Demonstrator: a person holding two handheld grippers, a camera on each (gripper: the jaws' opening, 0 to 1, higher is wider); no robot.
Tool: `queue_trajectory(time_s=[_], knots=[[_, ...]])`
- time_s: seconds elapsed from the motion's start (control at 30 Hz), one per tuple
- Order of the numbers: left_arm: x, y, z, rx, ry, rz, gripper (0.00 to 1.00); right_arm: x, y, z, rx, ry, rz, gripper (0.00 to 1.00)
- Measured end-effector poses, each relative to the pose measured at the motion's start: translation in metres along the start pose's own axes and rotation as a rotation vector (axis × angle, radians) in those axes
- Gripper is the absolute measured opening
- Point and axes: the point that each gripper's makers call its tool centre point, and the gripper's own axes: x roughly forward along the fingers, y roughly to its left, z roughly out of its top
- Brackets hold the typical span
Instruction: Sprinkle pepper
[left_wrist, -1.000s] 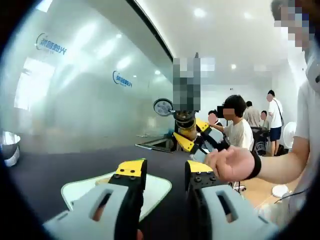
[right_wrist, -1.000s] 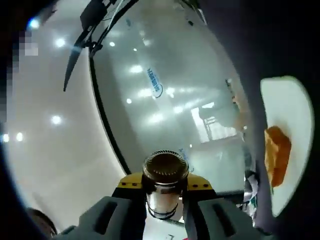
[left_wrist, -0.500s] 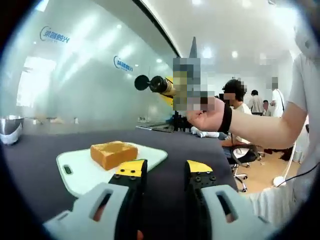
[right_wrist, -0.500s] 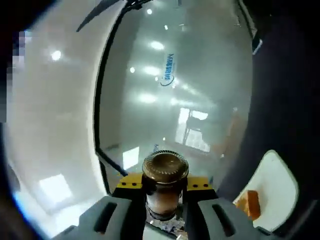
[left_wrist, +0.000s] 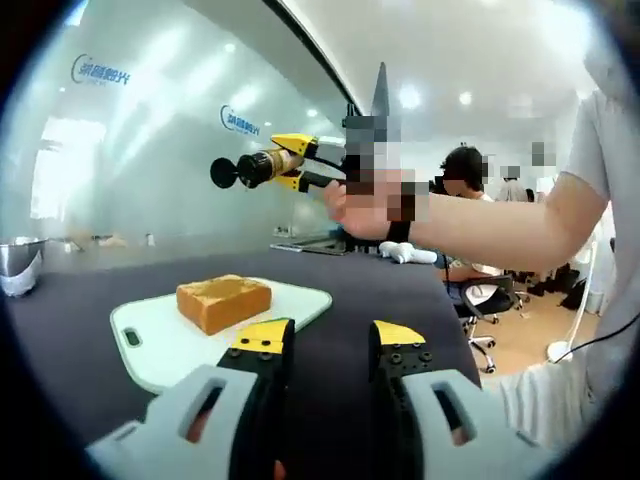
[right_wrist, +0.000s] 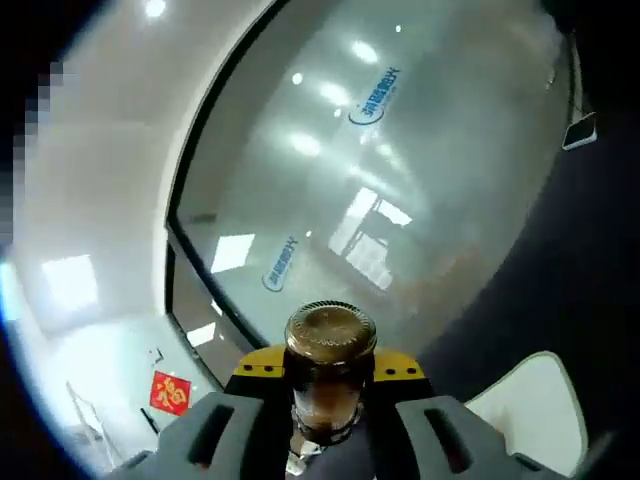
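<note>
— What had changed since half a second before?

— In the left gripper view the right claw (left_wrist: 222, 172) had swung further over, so the pepper shaker (left_wrist: 250, 168) lay roughly level in the air, its dark cap end pointing toward the glass wall (left_wrist: 150, 150). It hung above the tabletop (left_wrist: 380, 300), up and beyond the slice of bread (left_wrist: 224, 302).

— How was the shaker held?

— The right claw was clenched on it. In the right gripper view the shaker (right_wrist: 330, 370) sat squeezed between the two yellow-tipped jaws, its brown round end facing the camera.

— And the left claw (left_wrist: 325, 345)?

— Its jaws stood parted with nothing between them, low over the dark tabletop, just near the edge of the white cutting board (left_wrist: 160, 350).

— Where was the bread?

— It rested on the cutting board, toward the far half. A metal bowl (left_wrist: 18, 270) stood well apart at the left edge. A corner of the board (right_wrist: 535, 405) showed in the right gripper view too.

— Anyone else about?

— A person's hand (left_wrist: 365, 205) gripped the right tool, and people (left_wrist: 465, 200) sat farther back.
</note>
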Motion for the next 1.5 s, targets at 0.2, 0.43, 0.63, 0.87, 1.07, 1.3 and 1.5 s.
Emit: queue_trajectory(time_s=[0.2, 0.43, 0.63, 0.87, 1.07, 1.3, 1.5], knots=[[-0.002, 0.003, 0.004, -0.020, -0.019, 0.012, 0.23, 0.023, 0.001, -0.021, -0.179, 0.083, -0.026, 0.22], [-0.002, 0.001, 0.005, -0.021, -0.024, 0.013, 0.23, 0.033, 0.000, -0.044, -0.353, 0.150, -0.050, 0.22], [-0.003, 0.003, 0.005, -0.023, -0.024, 0.017, 0.23, 0.032, -0.003, -0.050, -0.362, 0.163, -0.065, 0.22], [-0.003, 0.002, 0.005, -0.024, -0.025, 0.014, 0.23, 0.023, -0.014, -0.041, -0.303, 0.123, -0.096, 0.23], [-0.003, 0.004, 0.005, -0.013, -0.025, 0.020, 0.23, 0.010, -0.052, -0.037, 0.075, 0.059, -0.164, 0.22], [-0.002, 0.006, 0.005, -0.012, -0.021, 0.028, 0.24, -0.010, -0.094, -0.042, 0.532, -0.043, -0.191, 0.22], [-0.003, 0.013, 0.004, 0.000, -0.020, 0.051, 0.26, -0.025, -0.097, -0.043, 0.859, -0.125, -0.130, 0.22]])
